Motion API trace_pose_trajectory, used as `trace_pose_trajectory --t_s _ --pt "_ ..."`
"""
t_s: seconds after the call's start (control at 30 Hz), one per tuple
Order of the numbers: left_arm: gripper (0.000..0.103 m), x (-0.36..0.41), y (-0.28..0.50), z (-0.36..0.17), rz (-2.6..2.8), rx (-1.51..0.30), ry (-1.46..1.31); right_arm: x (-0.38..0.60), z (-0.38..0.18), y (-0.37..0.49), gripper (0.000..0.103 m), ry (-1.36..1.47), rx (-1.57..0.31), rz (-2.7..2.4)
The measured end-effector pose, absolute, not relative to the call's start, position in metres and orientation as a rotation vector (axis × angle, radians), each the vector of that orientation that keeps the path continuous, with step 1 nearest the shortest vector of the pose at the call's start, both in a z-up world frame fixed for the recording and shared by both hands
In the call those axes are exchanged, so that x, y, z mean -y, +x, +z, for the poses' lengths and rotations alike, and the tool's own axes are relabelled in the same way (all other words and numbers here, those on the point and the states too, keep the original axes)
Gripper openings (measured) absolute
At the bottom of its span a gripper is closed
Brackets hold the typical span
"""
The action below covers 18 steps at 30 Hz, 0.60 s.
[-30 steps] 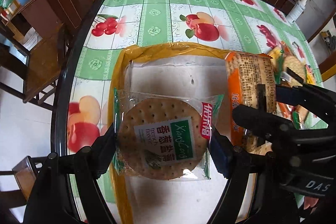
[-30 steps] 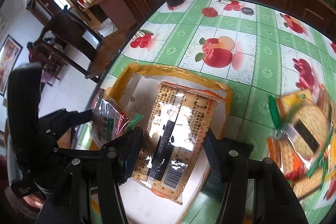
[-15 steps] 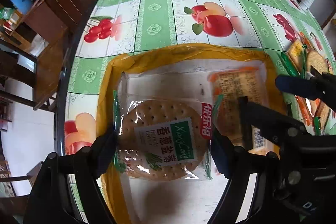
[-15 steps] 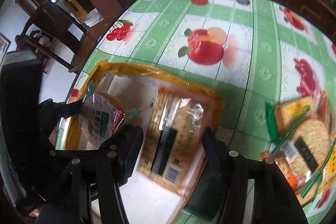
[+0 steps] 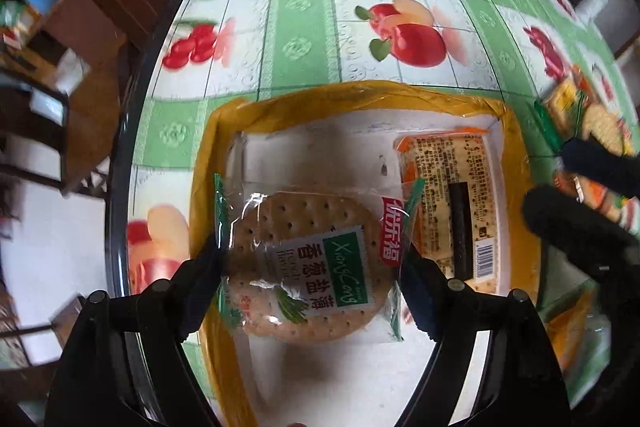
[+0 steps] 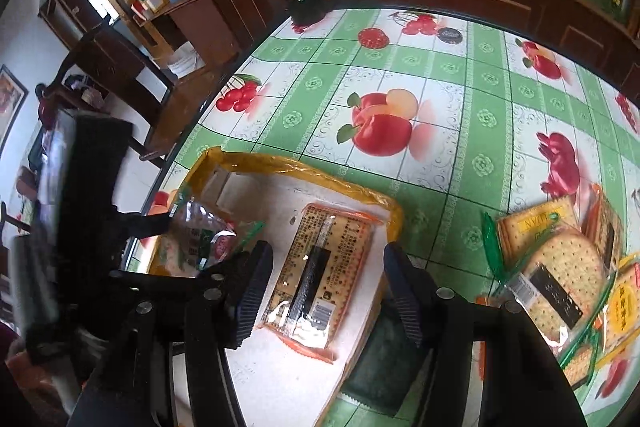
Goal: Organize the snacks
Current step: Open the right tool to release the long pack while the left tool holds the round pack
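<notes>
The left hand-held gripper point(image 5: 310, 267) grips the round cracker pack point(image 5: 308, 263) by its slippery wrapper, so it may slip outside the box point(image 5: 360, 95), while the right hand-held gripper point(image 6: 326, 291) hangs open and empty.

Bright daylight, glare on wrappers, heavy fisheye bending at edges, motion blur toward the corners

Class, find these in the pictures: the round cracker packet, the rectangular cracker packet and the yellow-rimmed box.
round cracker packet point(image 5: 308, 263), left wrist view, on its printed label.
rectangular cracker packet point(image 6: 320, 275), right wrist view, on its dark centre strip.
yellow-rimmed box point(image 5: 360, 95), left wrist view, on its far rim.
</notes>
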State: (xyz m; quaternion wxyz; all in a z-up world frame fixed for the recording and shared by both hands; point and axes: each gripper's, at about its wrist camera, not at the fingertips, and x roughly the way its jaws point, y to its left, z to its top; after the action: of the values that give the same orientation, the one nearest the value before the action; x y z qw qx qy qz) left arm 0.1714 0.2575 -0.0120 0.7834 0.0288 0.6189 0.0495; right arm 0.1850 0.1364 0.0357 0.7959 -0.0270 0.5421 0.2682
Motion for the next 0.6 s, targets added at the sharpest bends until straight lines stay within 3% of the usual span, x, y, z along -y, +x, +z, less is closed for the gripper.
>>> trace_pose_trajectory --t_s 0.27,0.6 --pt "0.081 -0.241 0.176 -0.013 0.048 -1.336 0.083 -0.110 0.041 0.186 0.060 0.031 -1.173 0.568" --pt "0.081 -0.279 0.170 -0.002 0.009 -1.300 -0.307 -0.085 0.039 0.186 0.060 0.147 -1.198 0.572"
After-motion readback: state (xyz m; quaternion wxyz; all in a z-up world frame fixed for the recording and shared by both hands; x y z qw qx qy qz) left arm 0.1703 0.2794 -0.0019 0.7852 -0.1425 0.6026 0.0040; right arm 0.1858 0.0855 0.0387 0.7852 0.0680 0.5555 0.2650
